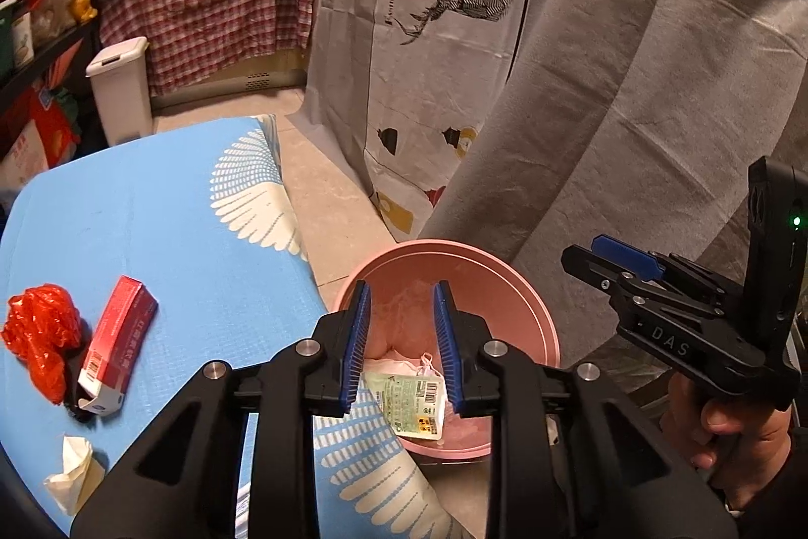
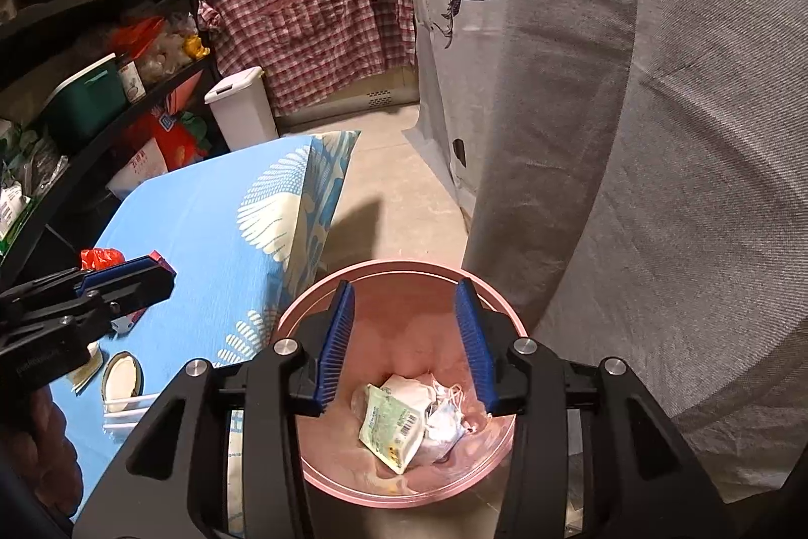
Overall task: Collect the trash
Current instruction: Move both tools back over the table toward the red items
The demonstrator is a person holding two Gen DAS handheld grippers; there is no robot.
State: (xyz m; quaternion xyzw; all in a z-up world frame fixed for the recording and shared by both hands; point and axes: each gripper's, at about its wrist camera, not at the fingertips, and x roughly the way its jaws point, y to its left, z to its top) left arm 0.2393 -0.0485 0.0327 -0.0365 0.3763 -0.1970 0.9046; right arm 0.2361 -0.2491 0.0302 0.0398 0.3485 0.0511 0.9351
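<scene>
A pink bin stands on the floor beside the blue-clothed table; it also shows in the right wrist view. In it lie a green-white packet and crumpled white masks. My left gripper is open and empty over the bin's near rim. My right gripper is open and empty above the bin. On the table lie a red box, a crumpled red bag and a white tissue.
A jar lid and white straws lie on the table. A white lidded bin stands beyond it, by dark shelves. Grey and printed sheets hang at the right. Tiled floor lies between.
</scene>
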